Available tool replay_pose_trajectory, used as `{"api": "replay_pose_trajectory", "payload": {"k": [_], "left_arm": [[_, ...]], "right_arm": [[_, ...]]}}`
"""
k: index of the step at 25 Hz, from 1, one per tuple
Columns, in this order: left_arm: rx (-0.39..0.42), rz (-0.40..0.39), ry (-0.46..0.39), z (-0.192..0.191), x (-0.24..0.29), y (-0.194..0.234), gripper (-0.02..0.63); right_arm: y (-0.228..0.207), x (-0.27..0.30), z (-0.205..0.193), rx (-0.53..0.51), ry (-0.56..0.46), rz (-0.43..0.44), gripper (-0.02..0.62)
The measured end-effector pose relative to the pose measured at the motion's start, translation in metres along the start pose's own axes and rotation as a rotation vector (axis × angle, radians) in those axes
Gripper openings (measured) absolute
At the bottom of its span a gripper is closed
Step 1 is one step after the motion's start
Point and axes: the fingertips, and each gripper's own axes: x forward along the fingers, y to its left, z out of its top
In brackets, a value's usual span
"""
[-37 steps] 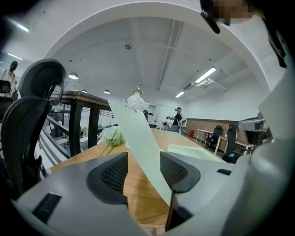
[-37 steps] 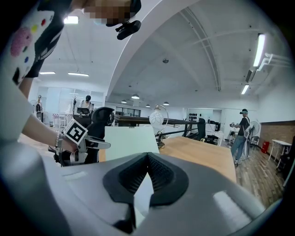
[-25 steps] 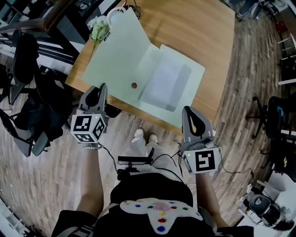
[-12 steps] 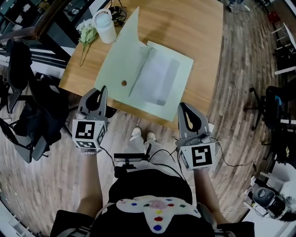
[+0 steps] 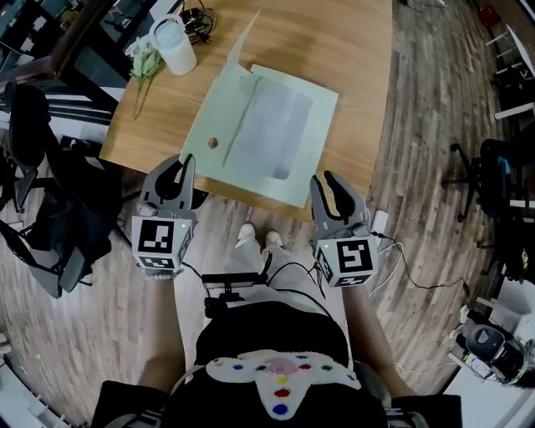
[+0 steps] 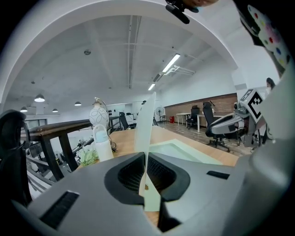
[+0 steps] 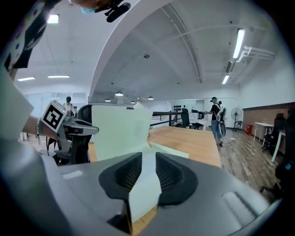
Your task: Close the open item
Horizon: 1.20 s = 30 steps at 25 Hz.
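Observation:
A pale green folder [image 5: 276,134] lies open on the wooden table [image 5: 351,58]. Its left cover [image 5: 219,88] stands raised, almost upright, with a small brown snap [image 5: 212,142] near its lower edge. My left gripper [image 5: 180,160] is shut on that cover's near edge, which runs edge-on between the pads [image 6: 146,170]. My right gripper [image 5: 324,179] is at the folder's near right corner. Its jaws have just been opening, and the green corner [image 7: 144,189] lies loose in the gap of the right gripper [image 7: 148,159].
A white bottle [image 5: 175,46] and a sprig of flowers [image 5: 142,63] stand at the table's far left corner beside cables [image 5: 199,18]. Dark office chairs [image 5: 38,134] crowd the floor on the left. People [image 7: 215,117] stand far off in the room.
The folder's left cover has swung up from lying flat to nearly upright. Both grippers have come closer to the table's near edge. The right jaws have parted.

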Motion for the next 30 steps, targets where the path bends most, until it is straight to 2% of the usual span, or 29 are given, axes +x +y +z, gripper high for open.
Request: {"api": "replay_pose_trajectory", "payload": {"k": [5, 9, 13, 21, 28, 30], "left_arm": [[0.032, -0.013, 0.021, -0.002, 0.001, -0.01, 0.017], [0.056, -0.022, 0.02, 0.003, 0.003, -0.018, 0.017], [0.081, -0.035, 0.03, 0.004, 0.004, -0.025, 0.017], [0.191, -0.103, 0.07, 0.003, 0.008, -0.054, 0.018], [0.284, -0.2, 0.117, -0.007, 0.013, -0.098, 0.023], [0.332, -0.225, 0.143, -0.016, 0.015, -0.11, 0.025]], "right_arm": [[-0.005, 0.01, -0.045, 0.085, 0.086, -0.014, 0.163], [-0.006, 0.018, -0.082, 0.173, 0.168, -0.017, 0.181], [-0.006, 0.02, -0.104, 0.26, 0.207, -0.006, 0.181], [-0.003, 0.024, -0.118, 0.325, 0.218, 0.037, 0.179], [-0.002, 0.021, -0.118, 0.327, 0.215, 0.054, 0.166], [-0.001, 0.021, -0.118, 0.327, 0.217, 0.057, 0.166]]}}
